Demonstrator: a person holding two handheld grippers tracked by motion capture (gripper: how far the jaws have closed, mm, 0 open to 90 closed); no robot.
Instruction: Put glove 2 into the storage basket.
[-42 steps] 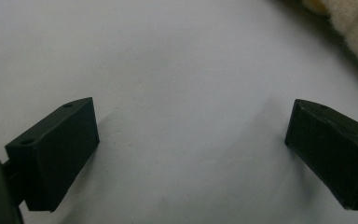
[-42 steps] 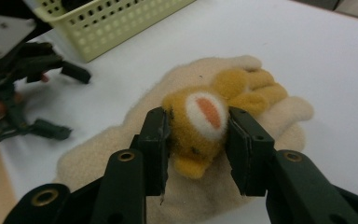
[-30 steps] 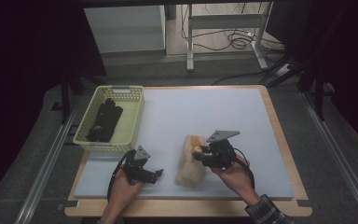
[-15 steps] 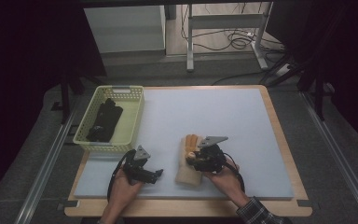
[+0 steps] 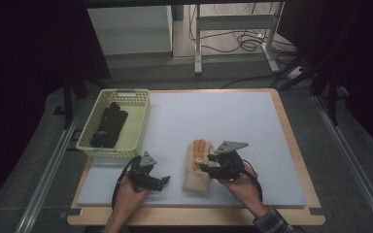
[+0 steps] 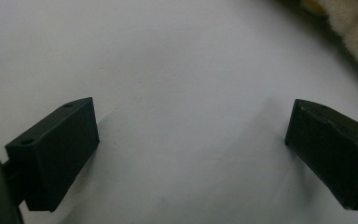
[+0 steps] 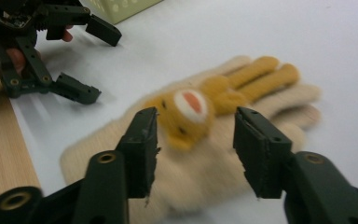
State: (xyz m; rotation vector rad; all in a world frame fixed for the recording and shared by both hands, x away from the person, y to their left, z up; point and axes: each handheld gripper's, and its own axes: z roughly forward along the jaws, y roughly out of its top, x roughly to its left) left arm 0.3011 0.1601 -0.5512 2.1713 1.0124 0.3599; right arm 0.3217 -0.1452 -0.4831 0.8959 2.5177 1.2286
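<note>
The right gripper (image 7: pixel 193 154) has just been opening, its fingers (image 7: pixel 142 149) now hovering half-wide over the glove (image 7: pixel 205 177); the left gripper (image 6: pixel 191 149) is gaping wide above bare bench (image 6: pixel 168 56).

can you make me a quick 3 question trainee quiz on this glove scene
1. True or false: the cream glove with the orange bear figure lies inside the yellow basket.
2. What lies in the basket? A) a dark glove B) a cup C) a sponge
3. Which gripper hovers over the cream glove with its jaws apart?

Key:
1. False; it lies on the white mat, to the right of the basket.
2. A, the dark glove.
3. The right gripper; its jaws have just been opening and do not press on the glove. The left gripper is open over bare mat.
</note>
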